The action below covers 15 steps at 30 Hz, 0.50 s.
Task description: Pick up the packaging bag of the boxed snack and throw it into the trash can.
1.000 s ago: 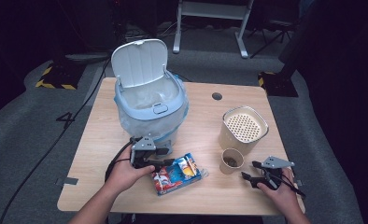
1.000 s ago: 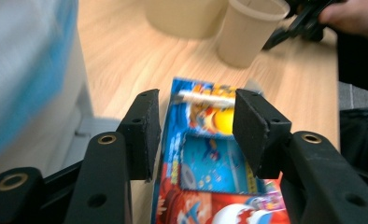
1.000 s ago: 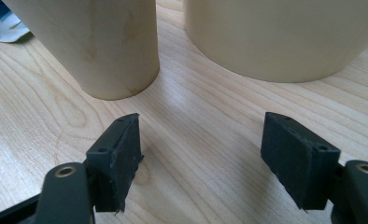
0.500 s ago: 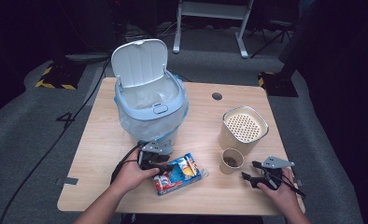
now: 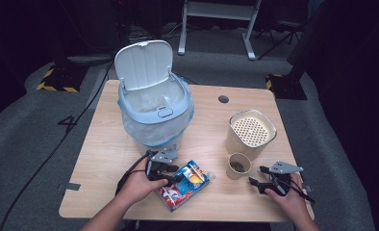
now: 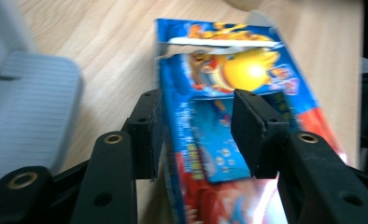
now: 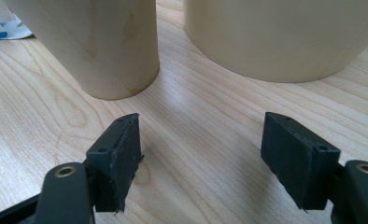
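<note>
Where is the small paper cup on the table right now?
In the high view the small paper cup stands near the table's front right, just in front of the beige perforated-lid container, between the blue snack box and the right gripper.

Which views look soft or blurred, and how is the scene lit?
High view: the light wooden table is lit while the floor and background fall dark. Left gripper view: the blue and red printed snack packet is smeared and out of focus. Right gripper view: wood grain is sharp, the beige paper cup slightly soft.
</note>
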Tool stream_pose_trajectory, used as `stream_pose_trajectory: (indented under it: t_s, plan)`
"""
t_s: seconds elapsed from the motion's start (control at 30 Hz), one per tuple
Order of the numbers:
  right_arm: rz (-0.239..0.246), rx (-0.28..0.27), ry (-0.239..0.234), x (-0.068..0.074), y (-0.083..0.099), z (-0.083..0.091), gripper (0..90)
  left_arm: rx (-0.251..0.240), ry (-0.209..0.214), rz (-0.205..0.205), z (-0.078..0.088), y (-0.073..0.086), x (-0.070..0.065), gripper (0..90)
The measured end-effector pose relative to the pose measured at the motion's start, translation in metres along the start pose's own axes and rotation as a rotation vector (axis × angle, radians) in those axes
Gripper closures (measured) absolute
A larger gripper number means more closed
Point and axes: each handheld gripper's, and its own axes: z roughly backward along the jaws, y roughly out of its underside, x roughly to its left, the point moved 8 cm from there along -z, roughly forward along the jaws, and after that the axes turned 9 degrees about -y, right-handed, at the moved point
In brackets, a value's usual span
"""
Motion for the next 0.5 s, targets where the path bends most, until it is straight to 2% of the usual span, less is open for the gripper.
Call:
stream_pose_trajectory:
  t_s: [0.1, 0.2, 0.3, 0.33, 0.47, 0.5]
  plan:
    - [0.000, 0.000, 0.000, 0.000, 0.000, 0.000, 29.0, 0.007, -0.014, 0.018, -0.003, 0.001, 0.005, 55.3]
    - [0.000, 0.000, 0.000, 0.000, 0.000, 0.000, 29.0, 0.017, -0.002, 0.047, -0.007, 0.002, 0.008, 55.9]
    - [0.000, 0.000, 0.000, 0.000, 0.000, 0.000, 28.9, 0.052, 0.003, 0.064, -0.010, 0.006, 0.011, 57.9]
    - [0.000, 0.000, 0.000, 0.000, 0.000, 0.000, 29.0, 0.060, 0.016, 0.083, -0.011, 0.007, 0.010, 58.2]
    - [0.000, 0.000, 0.000, 0.000, 0.000, 0.000, 29.0, 0.081, 0.051, 0.114, -0.011, 0.008, 0.008, 68.1]
    - [0.001, 0.000, 0.001, 0.000, 0.000, 0.000, 29.0, 0.084, 0.047, 0.115, -0.011, 0.008, 0.008, 70.7]
